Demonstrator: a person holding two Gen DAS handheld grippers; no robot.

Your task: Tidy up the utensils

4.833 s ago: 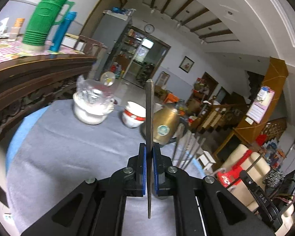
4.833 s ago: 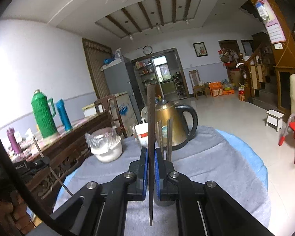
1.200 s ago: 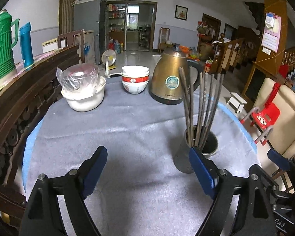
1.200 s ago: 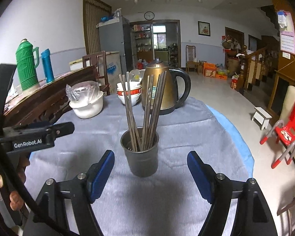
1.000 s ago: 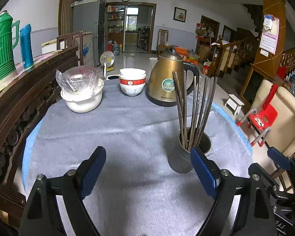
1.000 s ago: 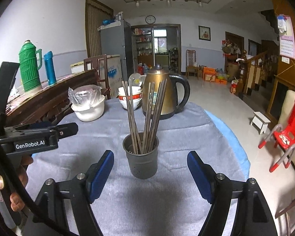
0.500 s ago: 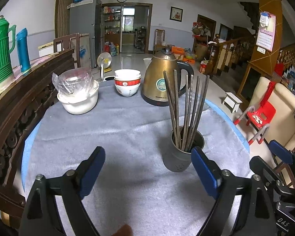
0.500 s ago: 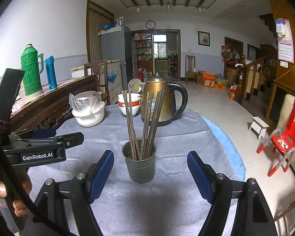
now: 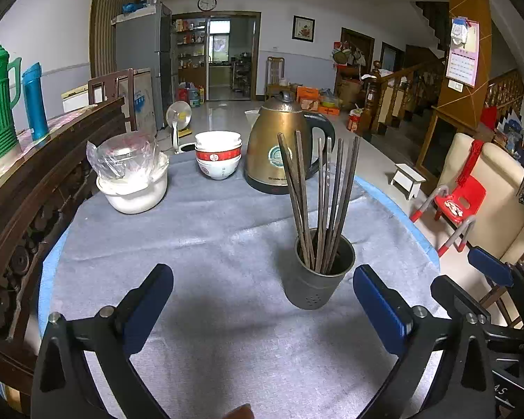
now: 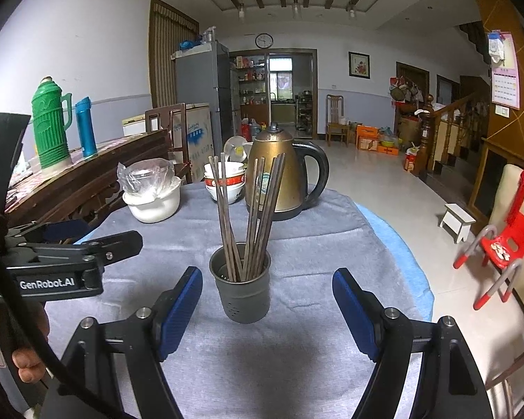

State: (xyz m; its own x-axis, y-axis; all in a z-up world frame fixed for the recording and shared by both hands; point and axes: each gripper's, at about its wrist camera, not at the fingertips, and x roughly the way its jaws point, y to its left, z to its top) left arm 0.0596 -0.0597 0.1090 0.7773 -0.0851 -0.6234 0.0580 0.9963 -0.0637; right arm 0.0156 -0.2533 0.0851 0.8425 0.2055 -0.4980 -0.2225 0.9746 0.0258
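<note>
chopsticks (image 10: 251,216): dark bundle, upright and fanned, in a grey cup (image 10: 241,289) near the middle of the grey-clothed surface (image 10: 297,349). behind: gold kettle (image 10: 279,174), stacked bowls (image 9: 218,159), white pot under plastic wrap (image 9: 132,181). left tool (image 9: 262,303): jaws opening, spread wide, nothing between them. right tool (image 10: 267,309): spread, empty, cup just beyond its tips.

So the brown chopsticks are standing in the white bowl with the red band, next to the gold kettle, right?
Not quite. The brown chopsticks stand in the grey metal cup, as the right wrist view shows. The white bowl with the red band beside the gold kettle holds none.
</note>
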